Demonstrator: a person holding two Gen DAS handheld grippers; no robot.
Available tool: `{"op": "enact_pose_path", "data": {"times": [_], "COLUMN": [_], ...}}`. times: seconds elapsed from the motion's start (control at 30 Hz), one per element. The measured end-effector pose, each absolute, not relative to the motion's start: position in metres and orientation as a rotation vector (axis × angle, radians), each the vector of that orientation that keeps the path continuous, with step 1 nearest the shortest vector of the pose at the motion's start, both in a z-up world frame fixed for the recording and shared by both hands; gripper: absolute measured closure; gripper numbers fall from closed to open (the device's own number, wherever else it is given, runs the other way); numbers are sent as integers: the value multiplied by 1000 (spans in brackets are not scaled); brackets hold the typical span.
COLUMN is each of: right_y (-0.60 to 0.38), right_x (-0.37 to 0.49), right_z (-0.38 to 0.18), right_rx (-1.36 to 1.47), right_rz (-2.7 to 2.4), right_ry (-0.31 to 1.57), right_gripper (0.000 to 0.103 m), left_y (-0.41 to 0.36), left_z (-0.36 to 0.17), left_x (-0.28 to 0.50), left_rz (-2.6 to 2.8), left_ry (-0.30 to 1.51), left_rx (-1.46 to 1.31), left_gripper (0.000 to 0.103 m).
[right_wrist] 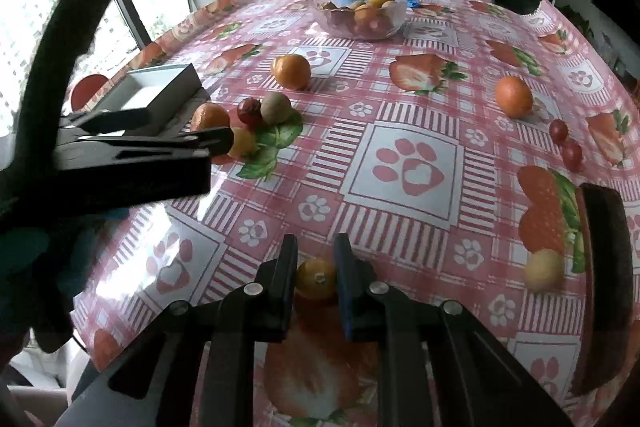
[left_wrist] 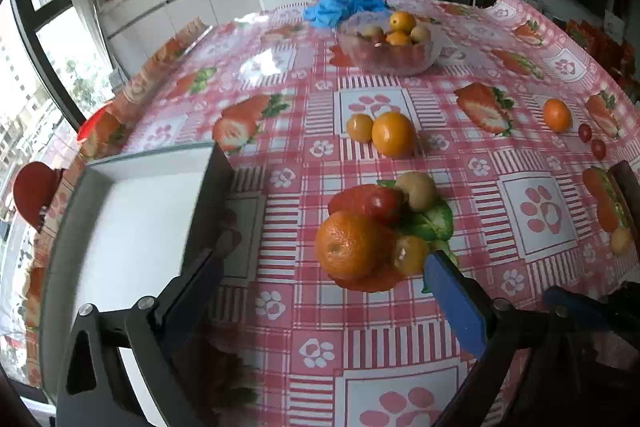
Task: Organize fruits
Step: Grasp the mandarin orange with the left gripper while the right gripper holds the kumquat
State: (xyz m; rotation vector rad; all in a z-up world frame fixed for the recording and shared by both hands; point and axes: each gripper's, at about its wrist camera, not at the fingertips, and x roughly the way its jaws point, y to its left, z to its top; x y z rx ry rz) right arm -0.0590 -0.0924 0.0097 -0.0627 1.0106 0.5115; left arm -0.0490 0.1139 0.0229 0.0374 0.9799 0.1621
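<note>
In the right wrist view my right gripper (right_wrist: 316, 269) is shut on a small orange fruit (right_wrist: 316, 279), low over the tablecloth. My left gripper (left_wrist: 328, 251) stands open around a cluster: a mandarin (left_wrist: 352, 247), a small yellow fruit (left_wrist: 410, 255), a red tomato (left_wrist: 384, 203) and a brownish fruit (left_wrist: 416, 191). Its pads touch none of them. The right wrist view shows the same left gripper (right_wrist: 190, 127) at that cluster beside the white tray (right_wrist: 160, 87). A clear bowl (left_wrist: 428, 61) with several fruits stands at the far side.
Loose on the cloth lie an orange (left_wrist: 394, 133) with a smaller one (left_wrist: 360, 127), a mandarin (right_wrist: 514, 97), two cherry tomatoes (right_wrist: 559, 131) and a pale yellow fruit (right_wrist: 544, 269). A dark tray (right_wrist: 604, 287) sits at the right edge. Blue plastic (left_wrist: 340, 9) lies behind the bowl.
</note>
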Motion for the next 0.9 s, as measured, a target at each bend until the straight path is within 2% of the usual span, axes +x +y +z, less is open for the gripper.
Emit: {"op": "enact_pose_path", "data": {"times": [0.2,0.27,0.3,0.33,0.9], "right_y": [-99,-100,-101,-102,-127], "right_x": [-58,-59,-60,-60,-72], "right_z": [10,12,13,14,21], "right_rx": [-30,-26,-25,-22,25], "right_rz": [512,512,512,513,519], "right_ry": [1018,1014,1011,1010,989], "right_gripper": [83,83,83,83,83], "left_y": [120,120,120,120,120], "left_z": [25,27,27,27,32], "left_x": [-42,-38,-37,-37,-93], "left_rz": [129,109,90,77,16], "left_ry": [972,973,976,979,971], "left_rx": [-37,-46,-60,-73,-105], "left_gripper": [33,49,61,65,68]}}
